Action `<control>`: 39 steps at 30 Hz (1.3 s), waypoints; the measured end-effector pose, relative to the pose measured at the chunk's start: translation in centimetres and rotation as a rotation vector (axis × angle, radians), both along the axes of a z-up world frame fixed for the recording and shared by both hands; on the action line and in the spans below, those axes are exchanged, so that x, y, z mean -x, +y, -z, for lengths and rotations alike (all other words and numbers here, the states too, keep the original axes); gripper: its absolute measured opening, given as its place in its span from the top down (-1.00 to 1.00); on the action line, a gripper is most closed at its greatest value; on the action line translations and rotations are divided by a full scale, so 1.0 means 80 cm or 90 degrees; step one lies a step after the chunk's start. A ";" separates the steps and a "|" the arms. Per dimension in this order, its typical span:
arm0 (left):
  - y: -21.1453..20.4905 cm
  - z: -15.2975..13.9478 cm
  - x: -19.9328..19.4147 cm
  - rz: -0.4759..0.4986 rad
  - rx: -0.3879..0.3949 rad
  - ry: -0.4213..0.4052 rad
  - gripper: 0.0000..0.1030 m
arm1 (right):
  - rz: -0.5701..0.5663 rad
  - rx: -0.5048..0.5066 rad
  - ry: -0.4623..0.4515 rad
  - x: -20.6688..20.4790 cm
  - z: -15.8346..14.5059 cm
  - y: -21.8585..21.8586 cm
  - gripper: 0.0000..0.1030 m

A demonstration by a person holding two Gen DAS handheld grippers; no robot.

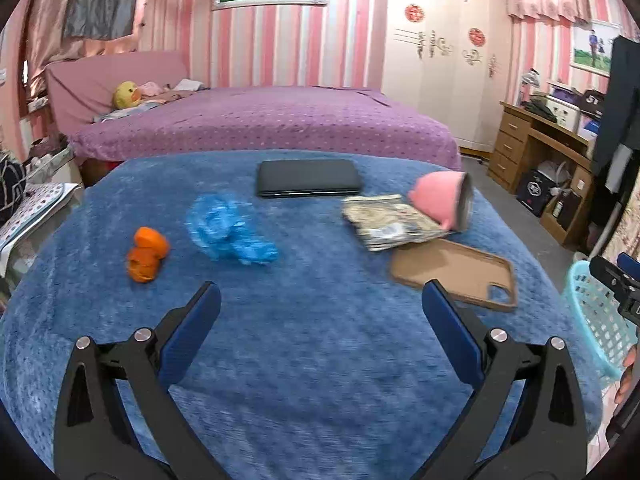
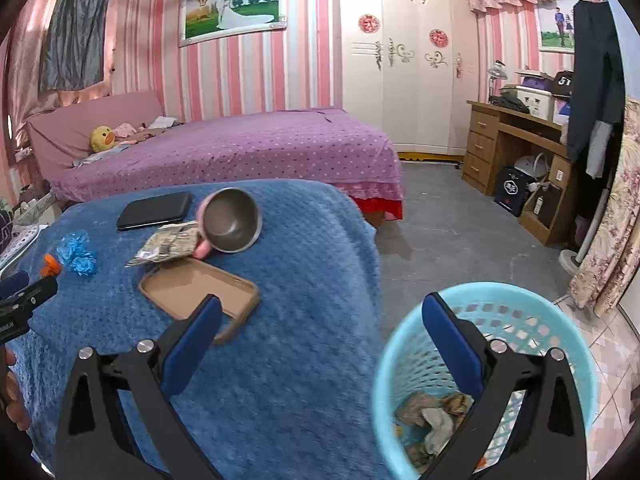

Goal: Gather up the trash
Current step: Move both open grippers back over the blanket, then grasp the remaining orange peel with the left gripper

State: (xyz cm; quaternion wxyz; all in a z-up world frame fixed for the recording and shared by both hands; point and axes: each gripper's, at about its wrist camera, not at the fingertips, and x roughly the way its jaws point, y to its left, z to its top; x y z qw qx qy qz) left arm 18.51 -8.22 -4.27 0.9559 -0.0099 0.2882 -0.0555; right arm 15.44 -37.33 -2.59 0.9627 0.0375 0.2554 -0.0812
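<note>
Two grippers, left gripper (image 1: 320,312) and right gripper (image 2: 322,320), hang spread and empty. Orange peel (image 1: 146,255) and blue wrapper (image 1: 228,230) lie far-left on my desk (image 1: 320,360); I risk snagging the plush cover, or grabbing the phone case (image 1: 456,272) instead of trash for the basket (image 2: 404,364).

Legible text is nearly absent. A dark bag (image 2: 565,80) on the desk (image 2: 516,122), far ahead and to the right of the right gripper, bears a white mark reading roughly "5T"; in the left wrist view the same bag (image 1: 592,99) shows it less clearly. Red round emblems (image 2: 369,23) on the wardrobe (image 2: 404,92) and the print on the packet (image 1: 390,222) cannot be read.
</note>
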 end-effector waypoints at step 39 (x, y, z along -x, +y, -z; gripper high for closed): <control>0.197 0.052 -0.121 -0.128 0.014 0.116 -0.61 | -0.050 0.012 0.023 -0.101 0.024 0.078 -0.91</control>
